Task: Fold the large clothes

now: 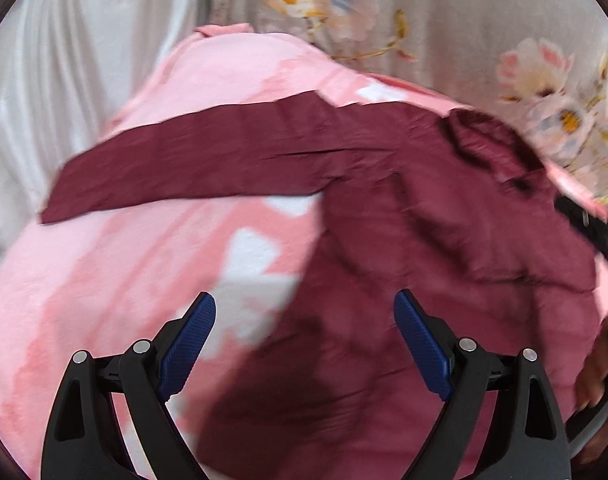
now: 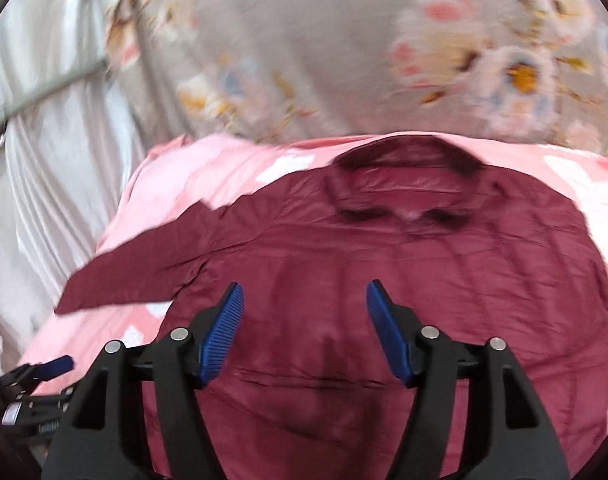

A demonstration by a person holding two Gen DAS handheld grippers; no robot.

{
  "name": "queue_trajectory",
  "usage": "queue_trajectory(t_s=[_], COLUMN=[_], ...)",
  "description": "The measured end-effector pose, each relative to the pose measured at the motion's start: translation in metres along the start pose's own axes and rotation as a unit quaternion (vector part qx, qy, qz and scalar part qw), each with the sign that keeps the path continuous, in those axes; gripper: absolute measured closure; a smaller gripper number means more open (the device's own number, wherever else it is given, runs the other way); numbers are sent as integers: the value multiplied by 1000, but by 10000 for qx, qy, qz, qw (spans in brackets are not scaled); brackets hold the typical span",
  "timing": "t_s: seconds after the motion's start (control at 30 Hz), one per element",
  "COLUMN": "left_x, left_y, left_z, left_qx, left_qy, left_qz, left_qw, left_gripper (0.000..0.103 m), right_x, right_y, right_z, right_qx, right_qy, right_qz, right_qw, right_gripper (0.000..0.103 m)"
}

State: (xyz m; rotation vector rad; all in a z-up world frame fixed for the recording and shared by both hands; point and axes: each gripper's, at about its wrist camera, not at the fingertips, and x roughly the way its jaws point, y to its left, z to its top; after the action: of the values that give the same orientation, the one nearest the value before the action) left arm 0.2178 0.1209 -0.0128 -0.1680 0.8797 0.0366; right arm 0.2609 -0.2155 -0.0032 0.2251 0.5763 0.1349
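Note:
A dark red collared shirt (image 2: 384,264) lies spread on a pink patterned blanket (image 2: 176,176), its collar (image 2: 408,184) at the far side. One sleeve (image 1: 192,156) stretches out to the left across the blanket (image 1: 104,280). My right gripper (image 2: 304,320) hovers over the shirt's body, jaws open, nothing between them. My left gripper (image 1: 304,332) stands open above the shirt's (image 1: 424,260) left edge, where cloth meets blanket, and holds nothing. The left gripper's blue tip (image 2: 56,364) shows at the lower left of the right wrist view.
A grey bedsheet with printed flowers (image 2: 344,60) lies beyond the blanket. White draped fabric (image 1: 64,60) hangs at the left. A hand (image 1: 596,368) and the other gripper's black frame (image 1: 588,220) sit at the right edge of the left wrist view.

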Motion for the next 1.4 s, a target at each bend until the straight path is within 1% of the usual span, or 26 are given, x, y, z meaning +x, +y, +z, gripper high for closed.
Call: queue_trajectory(t_s=[0.03, 0.13, 0.27, 0.37, 0.47, 0.5, 0.53, 0.57, 0.6, 0.63, 0.67, 0.7, 0.73, 0.83, 0.87, 0.9, 0.93, 1.0, 1.03, 1.1, 1.13, 1.2, 1.27, 1.3, 1.37, 1.4], left_x=[4, 22, 50, 70, 86, 91, 95, 99, 101, 103, 105, 105, 102, 86, 84, 87, 95, 115, 126, 125, 121, 109, 92, 80, 59, 48], left_y=[-8, -31, -55, -75, -86, -88, -91, -93, -97, -100, -105, -107, -110, -109, -108, -107, -109, -110, -109, -109, -110, -105, -100, -98, -100, -105], left_z=[7, 23, 34, 40, 44, 46, 49, 51, 53, 55, 57, 59, 62, 71, 71, 69, 66, 56, 50, 45, 46, 52, 60, 65, 75, 80], left_qx=[-31, -83, -260, -269, -205, -227, -262, -249, -190, -132, -34, 28, 88, 188, 204, 264, 369, 521, 570, 709, 781, 764, 774, 761, 732, 753], left_qy=[56, 282, 639, 727, 785, 809, 806, 809, 823, 835, 830, 796, 689, 268, 211, 223, 292, 532, 630, 433, 371, 240, -1, -188, -491, -592], left_qz=[-219, -561, -943, -937, -791, -721, -672, -615, -584, -565, -517, -492, -486, -515, -498, -435, -277, -127, -56, 95, 226, 364, 488, 543, 566, 474], left_qw=[9997, 9980, 9931, 9926, 9936, 9938, 9941, 9945, 9947, 9948, 9952, 9956, 9964, 9981, 9983, 9985, 9985, 9971, 9964, 9965, 9960, 9961, 9958, 9954, 9945, 9943], left_gripper=[15, 15, 15, 15, 17, 26, 31, 42, 61, 73, 93, 102, 102, 102, 102, 102, 102, 101, 101, 98, 97, 91, 86, 78, 67, 67], right_x=[-5, -23, -43, -41, -29, -24, -18, -13, -7, -4, 2, 5, 3, -25, -30, -29, -19, 4, 8, 1, -4, -18, -36, -43, -53, -52], right_y=[-13, -67, -149, -196, -228, -235, -241, -246, -249, -250, -251, -250, -248, -233, -229, -230, -231, -237, -237, -230, -226, -220, -207, -198, -174, -163], right_z=[-2, -8, -16, -23, -26, -25, -23, -21, -19, -19, -14, -10, -6, 7, 7, 4, 0, -14, -18, -15, -13, -8, 1, 5, 19, 24], right_qx=[111, 581, 1590, 2153, 2600, 2726, 2844, 2933, 2994, 3022, 3022, 2958, 2888, 2451, 2320, 2236, 2100, 1990, 1947, 1712, 1643, 1594, 1478, 1360, 1100, 987], right_qy=[-11, -11, 13, 127, 243, 258, 271, 286, 294, 291, 306, 315, 242, -337, -389, -307, -48, 576, 706, 693, 666, 570, 289, 156, -75, -74], right_qz=[-107, -588, -981, -1206, -1110, -1076, -1033, -1011, -1003, -986, -961, -945, -968, -1239, -1432, -1584, -1824, -2002, -1950, -2110, -2183, -2320, -2535, -2593, -2420, -2273], right_qw=[9999, 9966, 9824, 9690, 9589, 9557, 9528, 9502, 9484, 9477, 9479, 9500, 9522, 9610, 9613, 9612, 9605, 9576, 9587, 9599, 9596, 9579, 9555, 9560, 9640, 9688], right_gripper=[41, 41, 41, 39, 39, 39, 39, 39, 40, 46, 54, 89, 101, 102, 102, 102, 102, 102, 102, 100, 96, 90, 87, 86, 86, 86])
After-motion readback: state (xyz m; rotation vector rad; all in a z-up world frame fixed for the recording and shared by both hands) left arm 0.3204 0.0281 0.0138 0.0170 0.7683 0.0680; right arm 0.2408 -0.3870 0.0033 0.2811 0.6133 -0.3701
